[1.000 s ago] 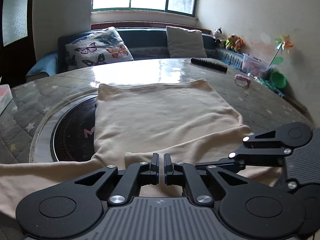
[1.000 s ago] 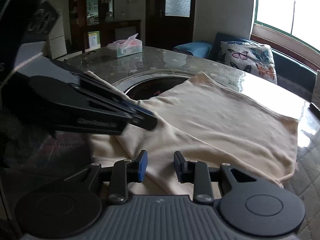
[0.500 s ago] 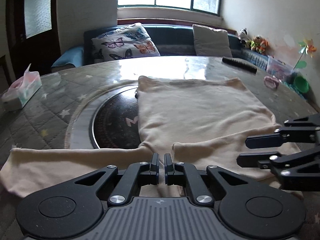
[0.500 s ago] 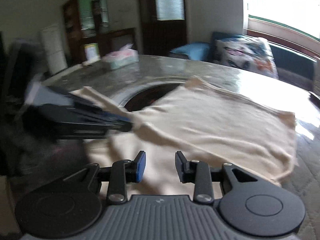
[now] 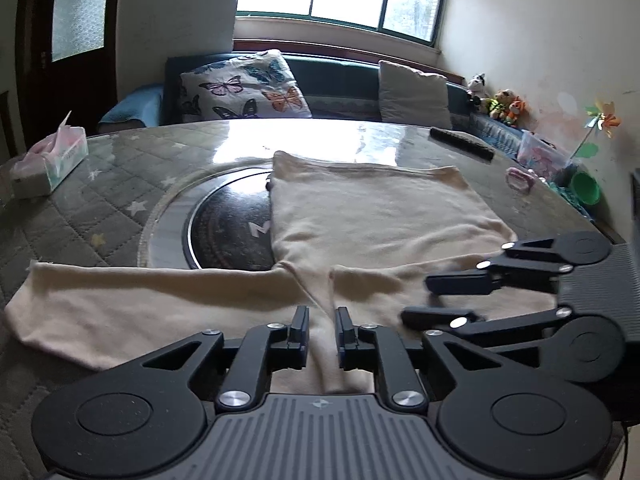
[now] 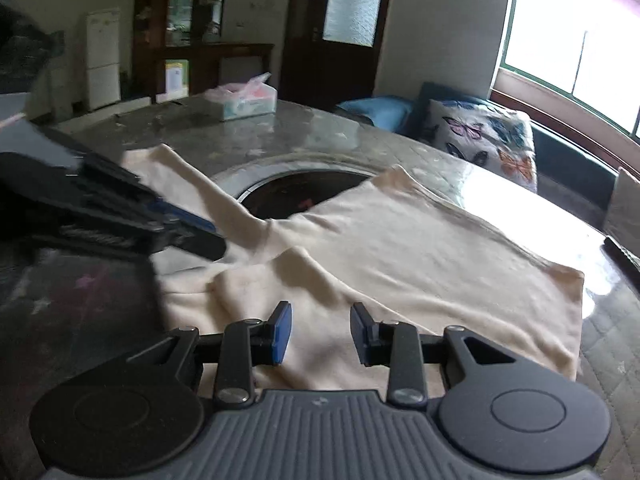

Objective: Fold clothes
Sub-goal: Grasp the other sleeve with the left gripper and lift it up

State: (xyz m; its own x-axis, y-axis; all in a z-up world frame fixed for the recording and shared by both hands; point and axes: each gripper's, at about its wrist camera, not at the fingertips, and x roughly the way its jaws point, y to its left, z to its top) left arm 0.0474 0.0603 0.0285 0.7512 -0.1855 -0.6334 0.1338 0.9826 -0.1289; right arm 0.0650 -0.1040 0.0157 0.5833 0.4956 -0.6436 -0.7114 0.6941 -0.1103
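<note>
A cream long-sleeved garment (image 5: 376, 216) lies flat on the round table, one sleeve (image 5: 132, 300) stretched out to the left. It also shows in the right wrist view (image 6: 420, 256). My left gripper (image 5: 321, 330) hovers low over the garment's near edge, jaws a little apart and empty. My right gripper (image 6: 320, 332) is open and empty over the near part of the cloth. It shows from the side in the left wrist view (image 5: 434, 298). The left gripper appears in the right wrist view (image 6: 200, 236).
The table (image 5: 120, 184) has a dark round inset (image 5: 228, 232) partly under the garment. A tissue box (image 5: 50, 160) stands at the left, a dark remote (image 5: 460, 144) and a pink item (image 5: 520, 178) at the far right. A sofa with cushions (image 5: 244, 88) lies behind.
My left gripper has opened and let go of the cloth. The left sleeve now lies spread out to the left. My right gripper stays open over the garment's near edge.
</note>
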